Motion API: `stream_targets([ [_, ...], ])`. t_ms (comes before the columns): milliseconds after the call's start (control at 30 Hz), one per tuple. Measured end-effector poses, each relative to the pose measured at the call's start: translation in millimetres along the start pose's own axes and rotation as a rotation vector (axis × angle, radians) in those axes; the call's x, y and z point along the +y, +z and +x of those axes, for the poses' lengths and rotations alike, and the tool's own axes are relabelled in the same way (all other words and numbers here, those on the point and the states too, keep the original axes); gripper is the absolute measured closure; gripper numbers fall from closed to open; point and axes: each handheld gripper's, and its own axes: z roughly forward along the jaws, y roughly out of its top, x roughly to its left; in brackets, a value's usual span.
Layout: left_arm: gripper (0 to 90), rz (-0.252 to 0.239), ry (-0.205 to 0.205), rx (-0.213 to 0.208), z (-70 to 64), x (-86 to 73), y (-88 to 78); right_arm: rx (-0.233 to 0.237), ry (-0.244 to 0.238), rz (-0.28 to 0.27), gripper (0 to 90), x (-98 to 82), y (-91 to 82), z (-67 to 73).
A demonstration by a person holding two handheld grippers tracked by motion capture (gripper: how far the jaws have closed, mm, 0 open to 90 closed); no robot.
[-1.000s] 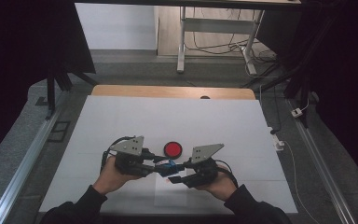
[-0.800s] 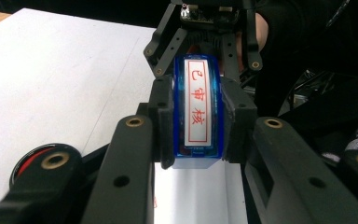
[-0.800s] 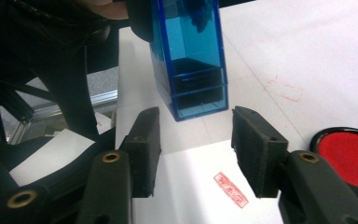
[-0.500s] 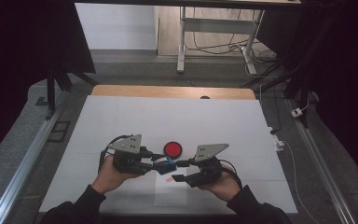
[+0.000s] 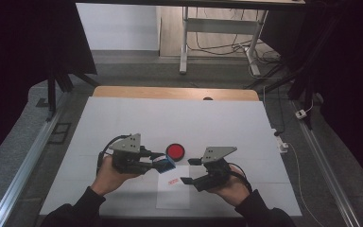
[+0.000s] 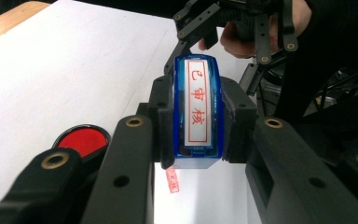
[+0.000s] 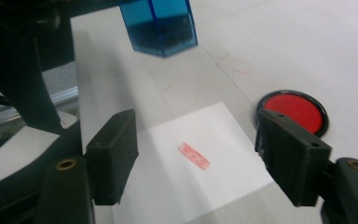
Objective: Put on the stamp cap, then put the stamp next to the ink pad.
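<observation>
Backed off from the blue stamp (image 5: pixel 165 163), right tongs (image 5: pixel 188 171) have been opening, empty; left tongs (image 5: pixel 163 161) clamp it.

Both forearms reached in from the near edge. The left gripper (image 5: pixel 163 163) pointed right, its jaws clamped tight. The right gripper (image 5: pixel 190 171) pointed left, its jaws having just been opening, nothing between them.

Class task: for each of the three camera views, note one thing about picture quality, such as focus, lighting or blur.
High view: dark surroundings, evenly lit white table. Left gripper view: blue stamp sharp, foreground jaws soft. Right gripper view: stamp blurred at top, red imprint on the paper fairly clear.
</observation>
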Motion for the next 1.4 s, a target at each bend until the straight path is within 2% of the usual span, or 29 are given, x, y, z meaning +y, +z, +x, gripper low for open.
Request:
stream_targets([
  [167, 69.9, 0.005, -0.010, 0.020, 1.6, -0.9, -2.1, -0.031, 0.003, 0.008, 24.7, -3.7, -4.1, 1.9],
  [367, 69.9, 0.012, -0.017, 0.037, 3.0, -1.7, -4.0, -0.043, 0.033, 0.011, 20.0, -6.3, -8.4, 2.9],
  [900, 69.9, 0.028, -0.048, 0.086, 8.3, -4.7, -10.5, -0.105, 0.089, 0.033, 12.6, -18.5, -24.3, 0.4],
  [1400, 69.9, 0.072, -0.088, 0.170, 18.6, -11.9, -16.6, -0.167, 0.130, 0.050, 5.6, -31.8, -39.8, -0.7],
])
